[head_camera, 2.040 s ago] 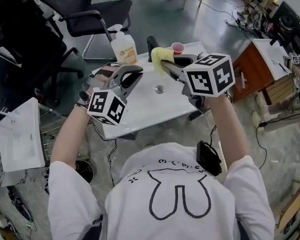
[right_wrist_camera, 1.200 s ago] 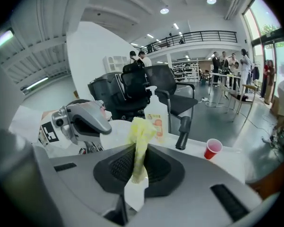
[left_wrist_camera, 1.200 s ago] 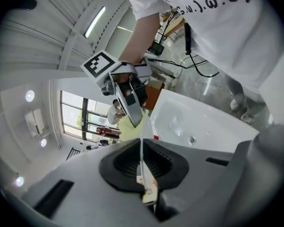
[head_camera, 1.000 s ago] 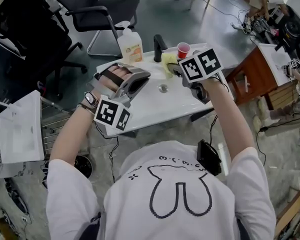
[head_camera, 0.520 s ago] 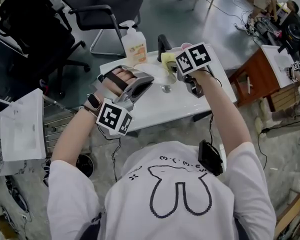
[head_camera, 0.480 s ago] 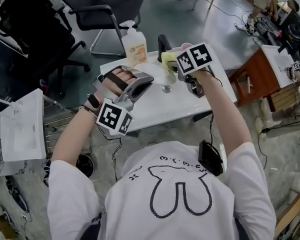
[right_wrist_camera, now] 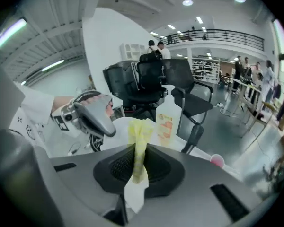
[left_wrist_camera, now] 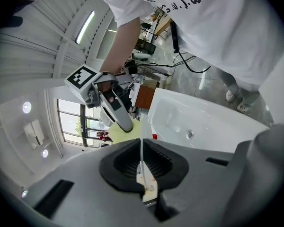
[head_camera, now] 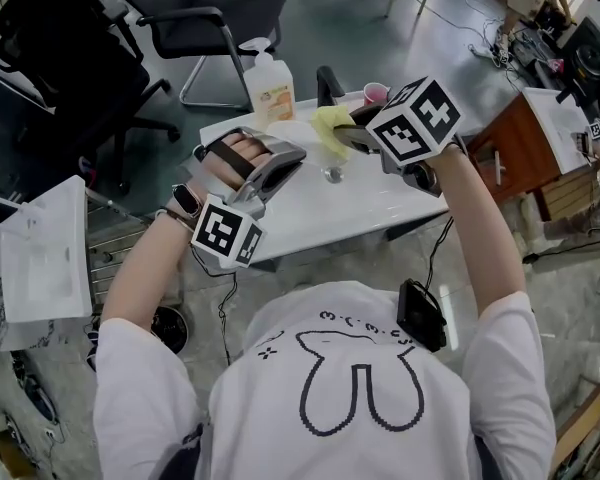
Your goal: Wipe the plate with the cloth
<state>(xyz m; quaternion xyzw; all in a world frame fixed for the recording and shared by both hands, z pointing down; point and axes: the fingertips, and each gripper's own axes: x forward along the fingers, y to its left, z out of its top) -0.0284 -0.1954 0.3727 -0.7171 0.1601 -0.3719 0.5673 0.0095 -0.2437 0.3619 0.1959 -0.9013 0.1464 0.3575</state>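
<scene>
The right gripper (head_camera: 346,136) has come up off the white sink (head_camera: 310,213). Its fingers are clamped on the crumpled yellow cloth (head_camera: 329,128), which now hangs above and just beyond the round metal drain (head_camera: 332,175), not low beside it as a moment ago. The left gripper (head_camera: 292,160) has not shifted. It sits left of the drain, fingers pinched together on the rim of the thin white plate (left_wrist_camera: 142,151), seen edge-on.

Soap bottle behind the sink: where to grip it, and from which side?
Probably the body of the soap bottle, below its pump, with the jaws level and coming from the person's side. It stands upright, and the black tap stands at its right in the head view.
</scene>
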